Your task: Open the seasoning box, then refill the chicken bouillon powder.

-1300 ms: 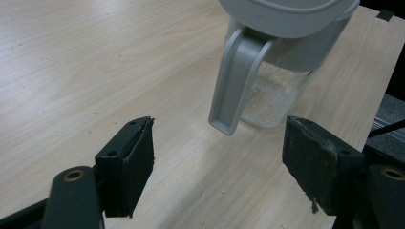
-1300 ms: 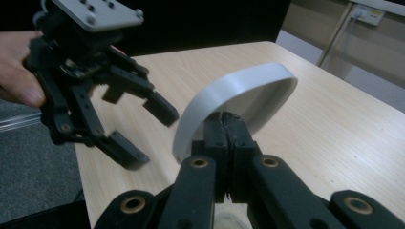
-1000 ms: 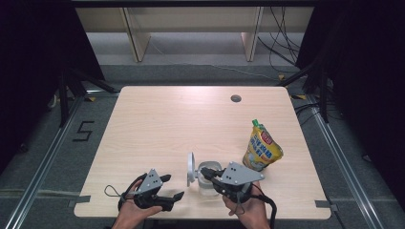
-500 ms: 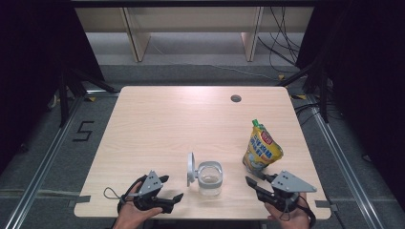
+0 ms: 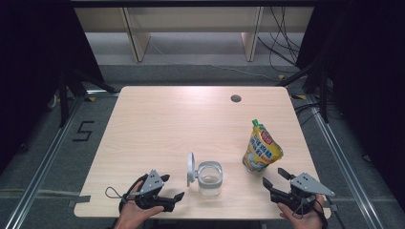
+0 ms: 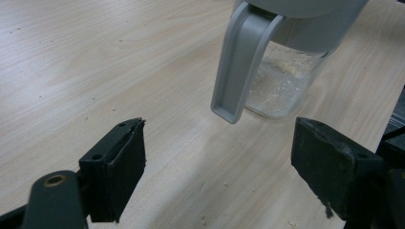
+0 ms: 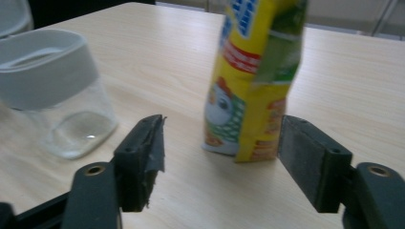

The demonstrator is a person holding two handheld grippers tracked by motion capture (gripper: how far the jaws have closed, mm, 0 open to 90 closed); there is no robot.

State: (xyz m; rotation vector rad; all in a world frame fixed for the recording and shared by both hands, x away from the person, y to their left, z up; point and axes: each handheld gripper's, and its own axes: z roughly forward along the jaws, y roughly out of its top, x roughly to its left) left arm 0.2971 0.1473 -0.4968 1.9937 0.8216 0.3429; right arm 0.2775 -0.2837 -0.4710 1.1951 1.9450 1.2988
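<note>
Jaws of the right gripper (image 5: pixel 277 179) have just been opening and now stand wide, with nothing pressed between them. Seen from the right gripper view, the yellow pouch (image 7: pixel 254 81) stands upright on the table (image 5: pixel 167 119) straight ahead, framed by the gap between the two black jaws but still beyond their tips, not touching either. From the high view the pouch (image 5: pixel 261 148) sits near the table's right side, just ahead of that gripper and a little apart from it.

To the pouch's left stands the clear jar (image 5: pixel 209 177) with its grey collar and its hinged lid (image 5: pixel 190 169) tipped up on its left side. The left gripper (image 5: pixel 172 187) rests low on the near edge, jaws spread wide and empty. In the left gripper view the jar (image 6: pixel 286 71) stands just past the jaw tips, the grey lid (image 6: pixel 239 62) hanging down toward the gap; whether the pale bits inside are contents or residue is hard to judge.
</note>
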